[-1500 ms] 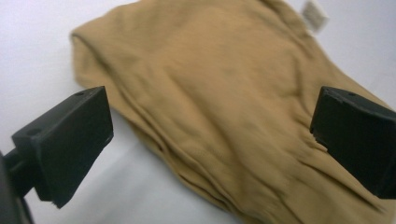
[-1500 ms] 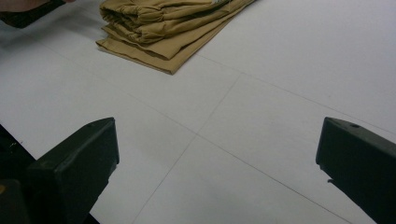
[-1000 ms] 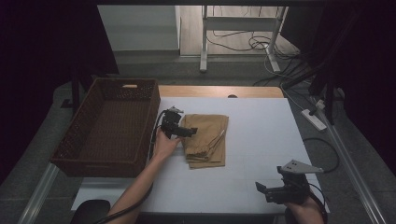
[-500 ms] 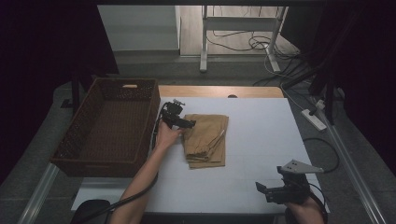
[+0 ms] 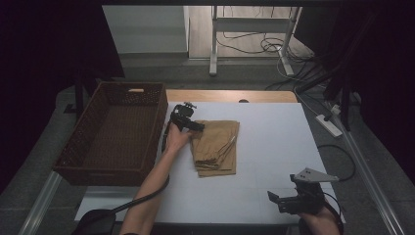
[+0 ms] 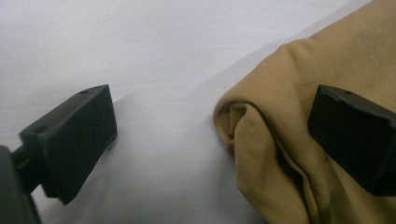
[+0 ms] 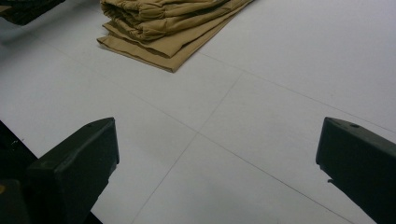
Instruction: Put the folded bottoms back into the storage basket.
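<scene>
One folded tan garment (image 5: 216,147) lies mid white tabletop (image 5: 274,147), just right of wicker basket (image 5: 112,132). Left gripper (image 5: 195,126) sits at its upper-left corner, jaws apart, one over the cloth. Right gripper (image 5: 281,202) hovers near front edge, jaws apart, empty.

folded cloth (image 5: 215,147) on table (image 5: 274,132), right of basket (image 5: 115,129) (left claw (image 5: 192,126) at its corner)
</scene>
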Tool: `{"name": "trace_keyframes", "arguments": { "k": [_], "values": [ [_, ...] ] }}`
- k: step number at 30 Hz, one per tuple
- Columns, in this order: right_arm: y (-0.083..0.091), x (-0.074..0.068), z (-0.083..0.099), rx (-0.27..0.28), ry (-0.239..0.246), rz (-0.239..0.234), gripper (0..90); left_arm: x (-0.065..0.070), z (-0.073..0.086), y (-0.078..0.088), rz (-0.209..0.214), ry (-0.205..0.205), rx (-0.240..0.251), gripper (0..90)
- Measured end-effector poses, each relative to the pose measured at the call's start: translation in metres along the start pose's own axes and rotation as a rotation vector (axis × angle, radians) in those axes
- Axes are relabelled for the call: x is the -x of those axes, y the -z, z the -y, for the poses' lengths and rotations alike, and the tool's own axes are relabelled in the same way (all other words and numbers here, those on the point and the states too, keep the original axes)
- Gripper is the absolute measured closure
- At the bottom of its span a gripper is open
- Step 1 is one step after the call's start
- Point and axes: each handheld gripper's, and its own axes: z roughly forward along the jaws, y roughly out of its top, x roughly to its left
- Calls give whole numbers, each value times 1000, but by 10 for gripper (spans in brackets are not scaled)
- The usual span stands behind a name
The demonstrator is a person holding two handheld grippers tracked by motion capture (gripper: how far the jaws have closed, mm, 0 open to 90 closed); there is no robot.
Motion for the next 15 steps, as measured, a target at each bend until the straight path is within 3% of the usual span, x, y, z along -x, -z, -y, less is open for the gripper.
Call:
{"name": "trace_keyframes", "arguments": {
  "k": [4, 6, 10, 15],
  "values": [
    [0, 0, 0, -4, 5, 2, 2, 1, -1, 2, 2, -11, -12, 45],
    [-1, -1, 0, -4, 9, 3, 2, 3, 0, 5, 21, -31, -2, 114],
    [-1, -1, 0, -9, 9, 3, 2, 8, 2, 9, 77, -81, 21, 369],
    [-1, -1, 0, -9, 5, -1, 2, 10, 7, 12, 138, -86, 41, 663]
  ]
}}
